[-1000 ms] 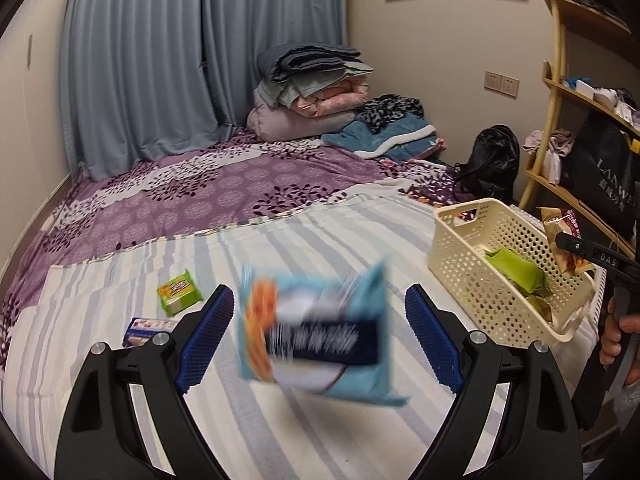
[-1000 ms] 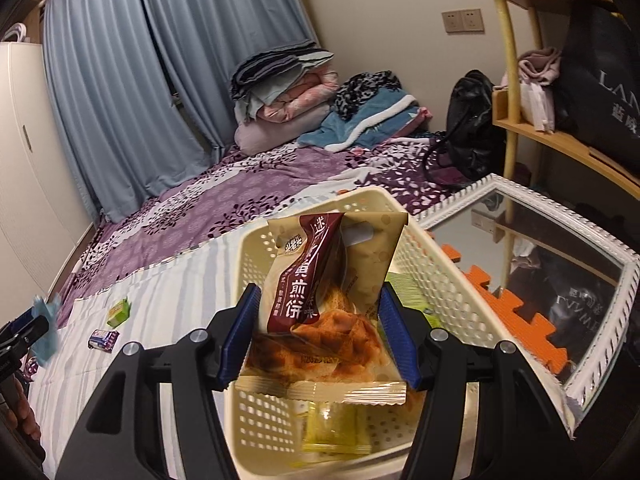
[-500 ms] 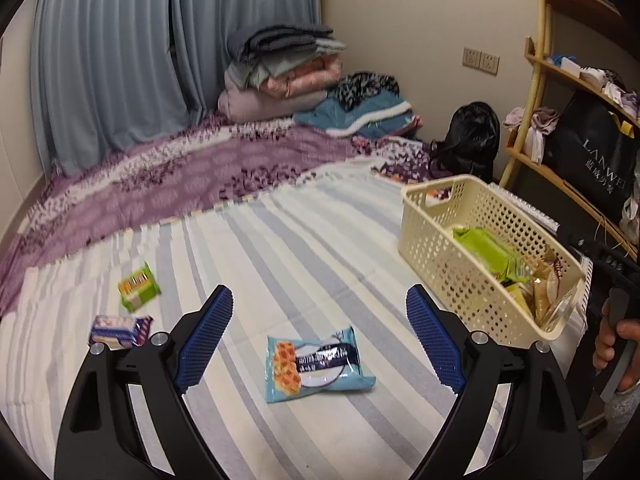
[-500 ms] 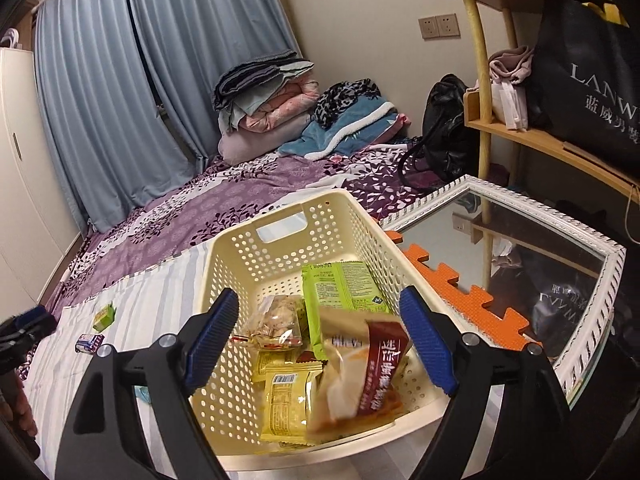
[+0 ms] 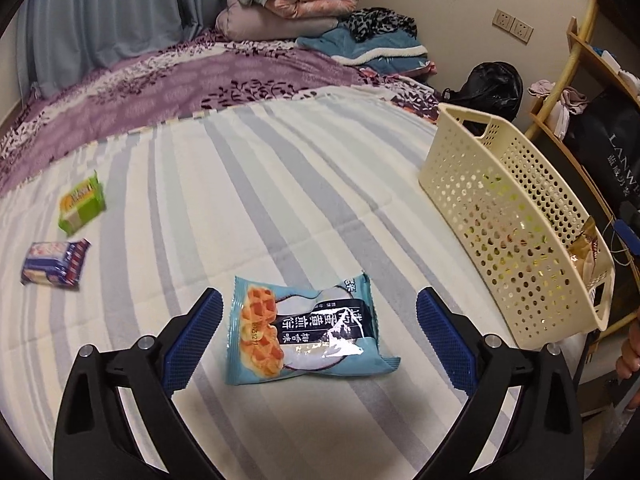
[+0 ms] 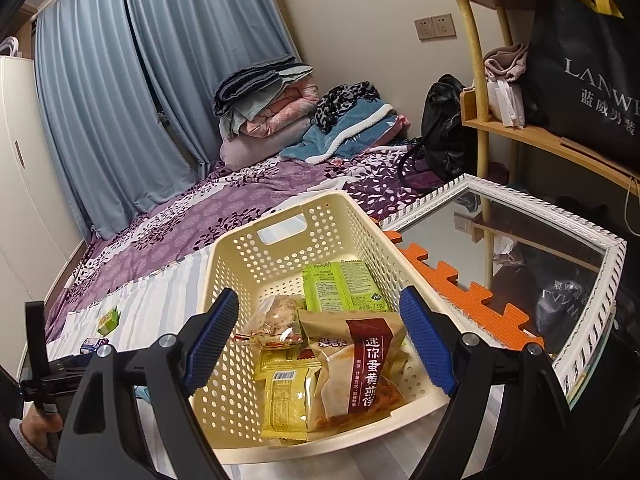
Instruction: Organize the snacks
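Left wrist view: the left gripper [image 5: 318, 314] hangs above a light-blue waffle snack packet [image 5: 304, 330] lying flat on the striped bedsheet [image 5: 248, 200]; its jaws are opening, pads clear of the packet.

Right wrist view: the right gripper [image 6: 318, 336] stands open and empty over the cream perforated plastic basket [image 6: 280, 236], where a tan-and-maroon pancake snack bag [image 6: 358, 368] lies among other packets.

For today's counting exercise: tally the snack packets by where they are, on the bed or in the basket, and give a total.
On the bed: 3 (teal waffle packet, green packet, blue packet)
In the basket: 4 (green, clear, yellow, brown)
Total: 7
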`<action>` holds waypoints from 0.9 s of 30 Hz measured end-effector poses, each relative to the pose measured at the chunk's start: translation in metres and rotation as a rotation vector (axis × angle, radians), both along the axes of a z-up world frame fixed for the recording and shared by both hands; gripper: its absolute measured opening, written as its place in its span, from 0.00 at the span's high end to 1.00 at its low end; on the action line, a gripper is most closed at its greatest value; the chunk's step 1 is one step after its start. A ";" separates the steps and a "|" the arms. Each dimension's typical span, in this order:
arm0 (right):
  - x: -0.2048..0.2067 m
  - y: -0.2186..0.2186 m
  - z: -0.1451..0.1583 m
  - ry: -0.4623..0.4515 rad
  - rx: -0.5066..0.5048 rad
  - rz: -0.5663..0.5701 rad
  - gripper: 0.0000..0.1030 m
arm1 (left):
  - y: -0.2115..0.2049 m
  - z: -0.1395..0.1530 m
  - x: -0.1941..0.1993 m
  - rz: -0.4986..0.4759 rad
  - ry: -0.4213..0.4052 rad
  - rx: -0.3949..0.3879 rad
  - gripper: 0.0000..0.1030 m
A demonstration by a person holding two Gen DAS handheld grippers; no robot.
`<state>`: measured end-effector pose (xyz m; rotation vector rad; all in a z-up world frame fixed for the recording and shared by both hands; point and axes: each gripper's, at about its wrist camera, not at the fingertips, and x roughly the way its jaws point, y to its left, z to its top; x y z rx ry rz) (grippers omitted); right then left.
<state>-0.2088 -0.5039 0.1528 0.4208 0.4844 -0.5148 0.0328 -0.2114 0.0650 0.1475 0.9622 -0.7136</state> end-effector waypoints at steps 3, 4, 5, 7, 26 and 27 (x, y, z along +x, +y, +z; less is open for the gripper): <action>-0.003 -0.001 -0.002 0.003 0.004 -0.004 0.20 | -0.002 -0.012 0.003 -0.004 0.014 0.007 0.04; -0.004 -0.001 -0.002 0.003 0.005 -0.006 0.20 | -0.003 -0.015 0.003 -0.010 0.018 0.006 0.04; -0.004 -0.002 -0.003 0.003 0.007 -0.007 0.20 | -0.004 -0.017 0.003 -0.015 0.019 0.009 0.04; -0.005 -0.003 -0.004 0.003 0.011 -0.010 0.20 | -0.007 -0.022 0.003 -0.025 0.020 0.021 0.04; 0.002 -0.001 -0.009 0.011 0.020 0.001 0.20 | -0.015 -0.042 0.004 -0.017 -0.007 0.099 0.20; 0.002 -0.001 -0.009 0.010 0.020 -0.002 0.20 | -0.015 -0.040 0.002 -0.018 -0.015 0.096 0.21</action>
